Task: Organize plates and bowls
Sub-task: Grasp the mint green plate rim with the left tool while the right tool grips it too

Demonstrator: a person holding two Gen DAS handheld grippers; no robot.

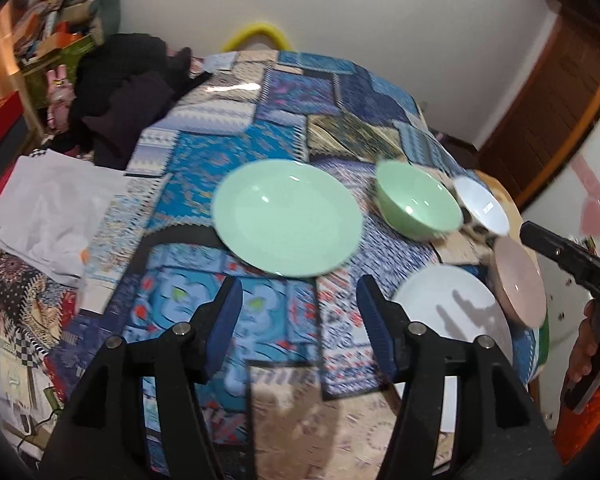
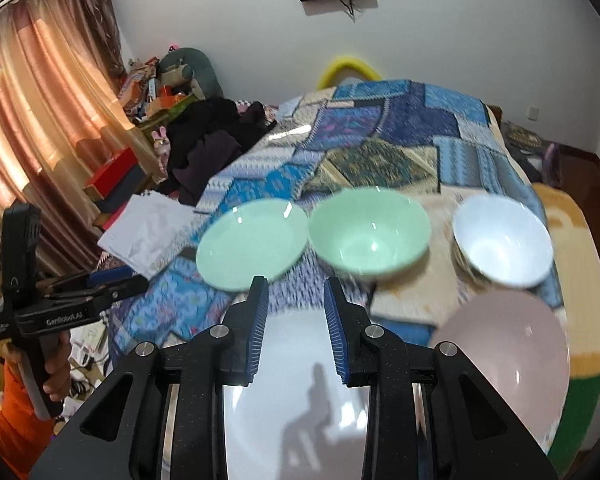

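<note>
Between left hand-held gripper (image 1: pixel 300 292) pads: nothing, jaws about half open, hovering above patterned table (image 1: pixel 228 152), just short of green plate (image 1: pixel 286 218). Right hand-held gripper (image 2: pixel 296 300): pads narrow, log-shut, though a gap shows between them; empty, poised over white plate (image 2: pixel 296 400) at near edge.

Layout, outward from grippers: white plate nearest; pink bowl (image 2: pixel 504 360) just right of it, at table edge; green plate beyond on left; green bowl (image 2: pixel 370 236) just beside it, rims close, contact not resolvable; white bowl (image 2: pixel 502 240) further right, apart from green bowl. White paper (image 1: pixel 48 216) and dark clothes (image 1: pixel 128 92) at far left, not task items.

Step, as judged: between picks, nothing held, nothing stacked yet. Plates and bowls all separate.

Next move likely needs: wider right jaws before any rim grasp; thin, low plate rims call for shallow approach angle. Grouping by type plausible: green plate onto white plate, bowls nested. Motion blur limits edge detail.
</note>
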